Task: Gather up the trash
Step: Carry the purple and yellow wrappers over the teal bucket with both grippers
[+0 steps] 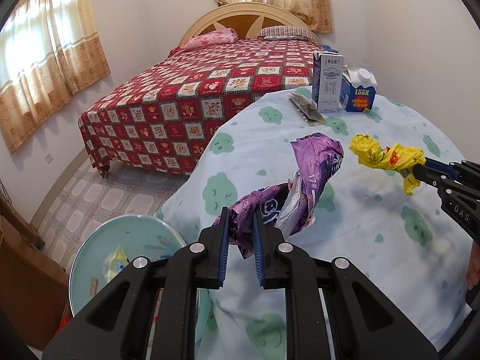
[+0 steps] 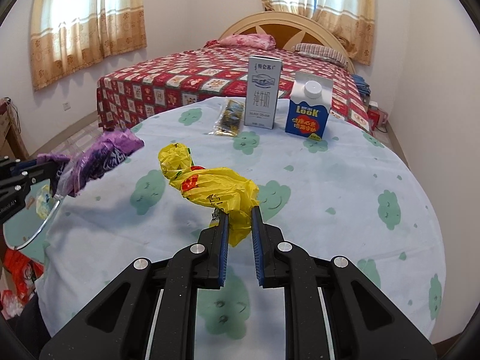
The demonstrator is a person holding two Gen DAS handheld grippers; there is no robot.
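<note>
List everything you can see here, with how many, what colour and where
purple wrapper: one, purple, held above the table's left side
yellow bag: one, yellow, held above mid table
milk carton: one, white, upright at far table edge
Look carton: one, blue, right of the milk carton
flat packet: one, dark, left of the milk carton
bin: one, pale blue, left of the table
table: one, light blue cloth
bed: one, red, behind
left gripper: black, shut on purple wrapper
right gripper: black, shut on yellow bag

Red patterned bed (image 1: 192, 96), pink pillow (image 2: 247, 41), beige curtains (image 1: 45, 60), tiled floor (image 1: 87, 192)
</note>
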